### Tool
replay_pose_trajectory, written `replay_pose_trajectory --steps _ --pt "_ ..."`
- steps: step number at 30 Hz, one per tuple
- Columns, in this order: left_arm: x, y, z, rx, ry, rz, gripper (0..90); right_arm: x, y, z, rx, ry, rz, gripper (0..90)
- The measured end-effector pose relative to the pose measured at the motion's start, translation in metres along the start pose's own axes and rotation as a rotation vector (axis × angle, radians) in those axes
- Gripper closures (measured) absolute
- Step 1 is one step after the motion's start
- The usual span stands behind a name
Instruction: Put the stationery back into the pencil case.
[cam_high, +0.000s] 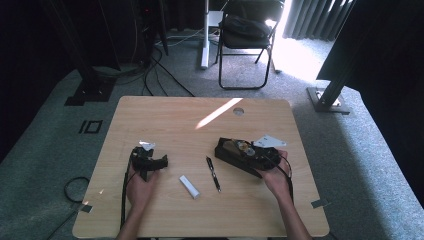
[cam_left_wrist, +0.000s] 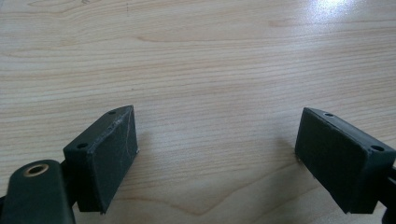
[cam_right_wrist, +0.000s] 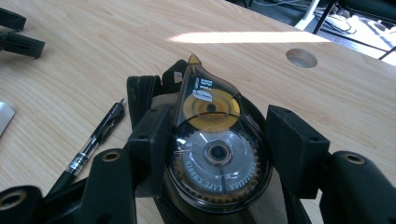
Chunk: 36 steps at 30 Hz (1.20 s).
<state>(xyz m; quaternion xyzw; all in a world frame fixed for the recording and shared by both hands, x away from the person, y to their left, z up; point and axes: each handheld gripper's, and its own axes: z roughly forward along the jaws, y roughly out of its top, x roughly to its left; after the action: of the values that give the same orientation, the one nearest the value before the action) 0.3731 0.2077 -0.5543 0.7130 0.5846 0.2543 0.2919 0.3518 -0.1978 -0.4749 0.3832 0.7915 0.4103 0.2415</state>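
Right gripper around correction tape dispenser, above pouch

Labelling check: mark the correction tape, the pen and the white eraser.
correction tape (cam_right_wrist: 212, 140), right gripper view, clear case over the gears.
pen (cam_high: 213, 173), high view, mid barrel.
white eraser (cam_high: 189, 186), high view, middle of its top.

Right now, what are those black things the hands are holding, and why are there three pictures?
They are grabbing tools, one in each of a person's hands. One picture looks down from above the wooden table. The other two come from small cameras riding on the tools. The left gripper has its fingers spread over bare wood, holding nothing. The right gripper has a correction tape dispenser between its fingers, above a dark pouch. A black pen and a small white bar lie on the table.
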Motion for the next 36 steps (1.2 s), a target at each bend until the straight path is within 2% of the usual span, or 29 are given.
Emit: replay_pose_trajectory --steps 36 --pt "0.0 0.0 0.0 0.0 0.0 0.0 13.3 -0.002 -0.006 0.015 0.076 0.005 -0.018 41.9"
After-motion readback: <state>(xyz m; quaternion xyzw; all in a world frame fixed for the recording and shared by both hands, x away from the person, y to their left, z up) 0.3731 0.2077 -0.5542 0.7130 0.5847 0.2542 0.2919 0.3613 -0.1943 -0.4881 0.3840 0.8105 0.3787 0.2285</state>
